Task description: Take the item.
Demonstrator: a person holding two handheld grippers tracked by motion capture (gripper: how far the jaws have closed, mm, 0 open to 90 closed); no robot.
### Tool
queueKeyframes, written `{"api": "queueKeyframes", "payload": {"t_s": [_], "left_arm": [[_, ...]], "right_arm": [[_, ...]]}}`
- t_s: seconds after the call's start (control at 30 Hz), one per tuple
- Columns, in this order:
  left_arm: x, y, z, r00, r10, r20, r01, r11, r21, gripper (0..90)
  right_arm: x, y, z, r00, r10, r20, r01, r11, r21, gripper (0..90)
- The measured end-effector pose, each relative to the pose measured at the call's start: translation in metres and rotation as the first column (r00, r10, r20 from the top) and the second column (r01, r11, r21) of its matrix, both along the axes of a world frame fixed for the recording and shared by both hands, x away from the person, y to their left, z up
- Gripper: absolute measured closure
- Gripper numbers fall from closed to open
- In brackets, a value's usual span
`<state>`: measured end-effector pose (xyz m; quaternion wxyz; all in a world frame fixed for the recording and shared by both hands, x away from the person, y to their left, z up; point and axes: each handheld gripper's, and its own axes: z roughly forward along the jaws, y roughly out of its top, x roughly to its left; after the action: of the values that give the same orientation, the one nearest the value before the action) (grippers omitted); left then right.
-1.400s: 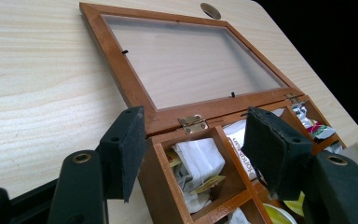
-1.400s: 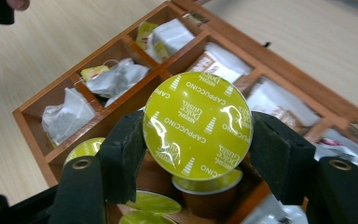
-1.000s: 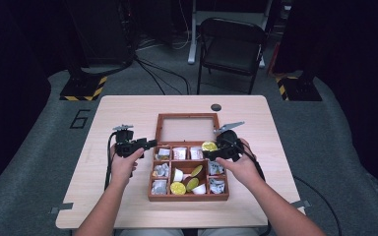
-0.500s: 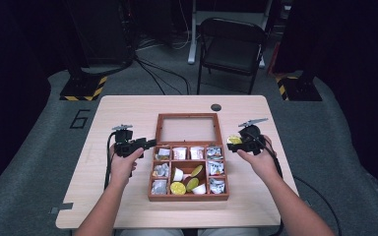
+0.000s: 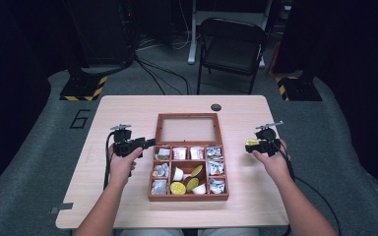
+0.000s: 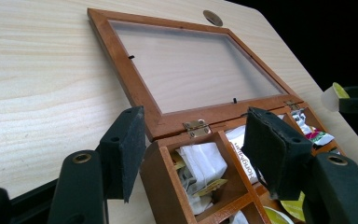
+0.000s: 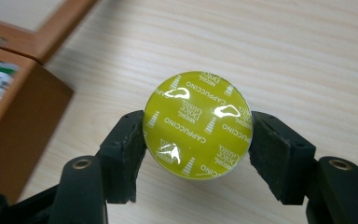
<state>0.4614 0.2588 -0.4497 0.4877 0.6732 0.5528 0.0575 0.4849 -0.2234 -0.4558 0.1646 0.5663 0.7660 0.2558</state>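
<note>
Pale wood table (image 5: 128, 118) (dark room), right jaws clamp capsule (image 7: 198, 125), left straddle box (image 6: 168, 182) corner

Pale wooden table (image 5: 128, 196), open compartment box (image 5: 187, 195) at centre, small dark disc (image 5: 216, 107) near far edge

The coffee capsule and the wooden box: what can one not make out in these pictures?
- Capsule, right claw view: body hidden behind its green lid.
- Wooden box, left claw view: near compartments cut off by the bottom edge and the pads.
- Sachets, high view: print too small.
</note>
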Motion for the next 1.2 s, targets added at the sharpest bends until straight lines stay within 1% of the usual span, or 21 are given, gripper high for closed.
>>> {"api": "queueKeyframes", "payload": {"t_s": [0.1,0.13,0.23,0.3,0.37,0.47,0.53,0.67,0.73,0.77,0.93,1.0,1.03,1.1,1.13,1.17,1.2], "left_arm": [[0.000,-0.001,0.000,1.0000,0.002,-0.003,-0.002,1.0000,-0.004,38.5],[0.001,0.000,-0.001,0.9999,-0.015,-0.001,0.015,0.9998,0.011,38.5],[0.000,-0.002,-0.001,1.0000,-0.002,-0.009,0.002,1.0000,0.001,38.5],[0.000,-0.002,-0.001,1.0000,0.000,-0.009,0.000,1.0000,0.001,38.5],[0.000,-0.002,-0.001,1.0000,0.001,-0.008,-0.001,1.0000,0.001,38.5],[0.001,-0.001,-0.002,1.0000,-0.005,-0.004,0.005,0.9999,0.010,38.5],[0.000,-0.001,-0.002,0.9999,-0.001,-0.012,0.001,1.0000,0.003,38.5],[0.001,-0.002,-0.002,0.9999,-0.001,-0.011,0.001,1.0000,0.005,38.5],[0.001,-0.002,-0.002,0.9999,-0.001,-0.012,0.001,1.0000,0.004,38.5],[0.001,-0.002,-0.002,0.9999,-0.001,-0.012,0.001,1.0000,0.006,38.5],[0.002,-0.002,-0.003,1.0000,-0.003,-0.008,0.003,1.0000,0.006,38.5],[0.001,-0.002,-0.003,0.9999,-0.001,-0.013,0.001,1.0000,0.007,38.5],[0.002,-0.002,-0.003,0.9998,-0.013,-0.011,0.014,0.9997,0.020,38.5],[0.001,-0.002,-0.003,0.9998,-0.013,-0.014,0.014,0.9997,0.018,38.5],[0.001,-0.004,-0.003,0.9999,-0.003,-0.016,0.004,1.0000,0.005,38.5],[0.002,-0.004,-0.003,0.9999,-0.008,-0.014,0.008,0.9999,0.010,38.5],[0.002,-0.004,-0.003,0.9999,-0.007,-0.014,0.007,0.9999,0.011,38.5]], "right_arm": [[0.000,-0.006,-0.006,0.9999,-0.010,0.000,0.010,1.000,-0.018,37.0],[0.000,-0.008,-0.008,0.9998,-0.021,-0.007,0.021,1.000,-0.024,36.9],[0.000,-0.012,-0.012,0.9994,-0.032,-0.016,0.031,0.999,-0.032,36.9],[0.001,-0.017,-0.016,0.9991,-0.039,-0.014,0.038,0.999,-0.039,36.9],[0.001,-0.019,-0.017,0.9974,-0.066,-0.028,0.065,0.997,-0.032,36.9],[0.002,-0.025,-0.018,0.9962,-0.083,-0.028,0.082,0.996,-0.033,36.9],[0.002,-0.028,-0.020,0.9943,-0.100,-0.037,0.099,0.995,-0.029,36.9],[0.003,-0.035,-0.024,0.9928,-0.113,-0.040,0.112,0.993,-0.030,36.9],[0.002,-0.037,-0.025,0.9925,-0.118,-0.031,0.118,0.993,-0.018,36.8],[0.002,-0.037,-0.025,0.9908,-0.129,-0.039,0.129,0.992,-0.007,36.7],[0.003,-0.039,-0.025,0.9916,-0.125,-0.034,0.125,0.992,-0.005,36.1],[0.002,-0.038,-0.025,0.9901,-0.135,-0.040,0.135,0.991,-0.001,35.7],[0.002,-0.038,-0.025,0.9889,-0.141,-0.046,0.142,0.990,0.002,35.2],[0.002,-0.038,-0.025,0.9893,-0.140,-0.042,0.140,0.990,-0.002,34.1],[0.002,-0.038,-0.024,0.9885,-0.145,-0.044,0.145,0.989,-0.001,33.3],[0.002,-0.038,-0.024,0.9901,-0.137,-0.033,0.136,0.991,-0.007,32.3],[0.002,-0.038,-0.023,0.9889,-0.145,-0.032,0.145,0.989,-0.012,31.7]]}}
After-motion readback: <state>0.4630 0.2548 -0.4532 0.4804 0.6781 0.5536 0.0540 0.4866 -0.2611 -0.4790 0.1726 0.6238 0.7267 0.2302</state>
